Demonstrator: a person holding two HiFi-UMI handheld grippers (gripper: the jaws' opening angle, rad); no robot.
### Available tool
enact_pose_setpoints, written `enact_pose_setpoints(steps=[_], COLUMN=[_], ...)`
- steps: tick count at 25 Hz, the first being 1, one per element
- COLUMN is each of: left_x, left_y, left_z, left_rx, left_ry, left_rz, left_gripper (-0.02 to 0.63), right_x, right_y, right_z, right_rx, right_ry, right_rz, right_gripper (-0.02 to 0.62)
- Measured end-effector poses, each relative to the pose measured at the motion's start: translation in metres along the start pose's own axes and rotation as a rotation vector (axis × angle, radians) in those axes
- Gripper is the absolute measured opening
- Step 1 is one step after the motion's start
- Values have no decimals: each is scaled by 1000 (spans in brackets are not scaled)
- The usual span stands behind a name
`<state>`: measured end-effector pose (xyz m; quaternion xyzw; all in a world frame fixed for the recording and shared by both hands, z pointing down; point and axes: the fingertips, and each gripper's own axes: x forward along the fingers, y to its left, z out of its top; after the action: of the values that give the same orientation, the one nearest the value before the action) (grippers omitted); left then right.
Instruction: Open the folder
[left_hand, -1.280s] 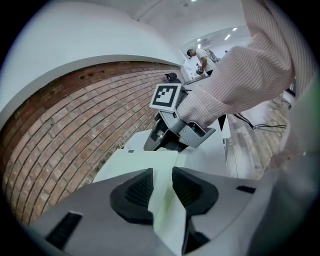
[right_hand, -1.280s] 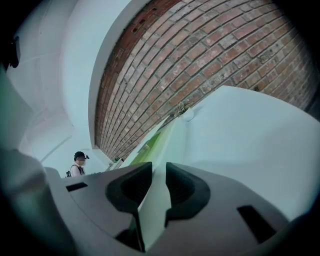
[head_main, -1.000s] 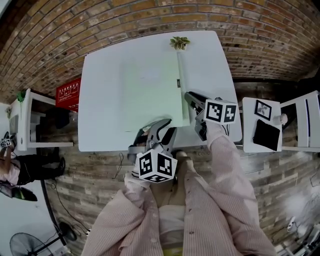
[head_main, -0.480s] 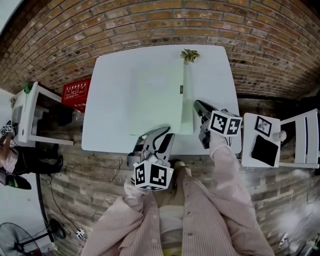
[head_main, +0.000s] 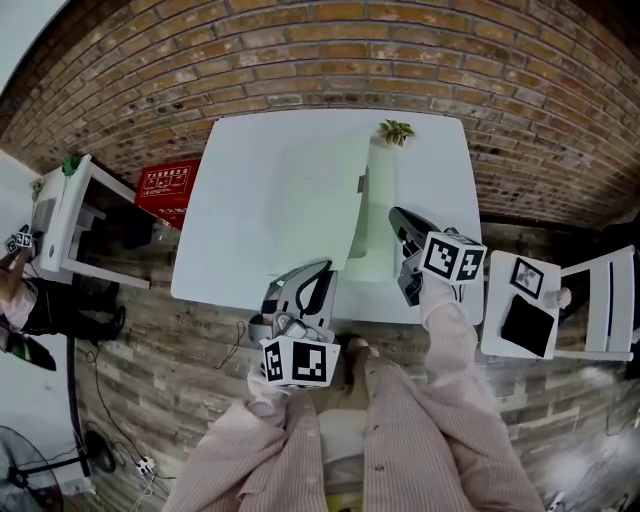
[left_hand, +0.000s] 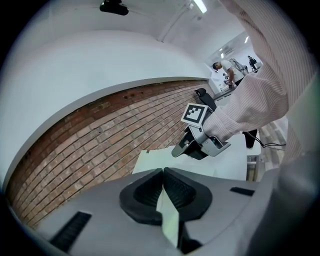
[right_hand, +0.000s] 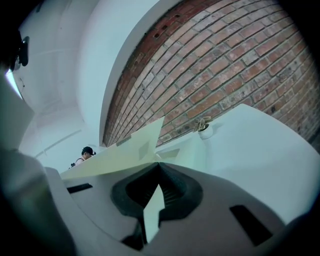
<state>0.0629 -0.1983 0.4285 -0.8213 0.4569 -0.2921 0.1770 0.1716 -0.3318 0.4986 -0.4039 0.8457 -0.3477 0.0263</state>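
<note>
The pale green folder lies on the white table with its top cover lifted off the lower leaf. In the head view my left gripper is at the cover's near corner. In the left gripper view its jaws are closing tight on the thin green sheet. At the folder's right edge my right gripper is shut. In the right gripper view a green sheet sits pinched in its jaws, and the raised cover slopes up to the left.
A small potted plant stands at the table's far edge. A red box and a white shelf are to the left. On the right a white stand carries a black tablet. Brick floor surrounds the table.
The folder's cover lay flat a second ago and is now lifted at its near corner. Both grippers have risen, and the left one has shut on the cover.
</note>
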Motion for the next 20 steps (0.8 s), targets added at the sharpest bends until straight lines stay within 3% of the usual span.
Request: enact_pose_setpoints(steps=[15,20], left_x=[-33,-42], left_y=[49,67], left_z=[-16,-24], left_rx=[-133,-223], left_ry=[11,12], left_rz=[199,264], left_gripper=[-5,-6], right_x=[29,32], right_y=[66,81], right_z=[11,18], right_rx=[-147,-195], right_ry=[-9,-55], right_rz=[141,155], right_gripper=[5,5])
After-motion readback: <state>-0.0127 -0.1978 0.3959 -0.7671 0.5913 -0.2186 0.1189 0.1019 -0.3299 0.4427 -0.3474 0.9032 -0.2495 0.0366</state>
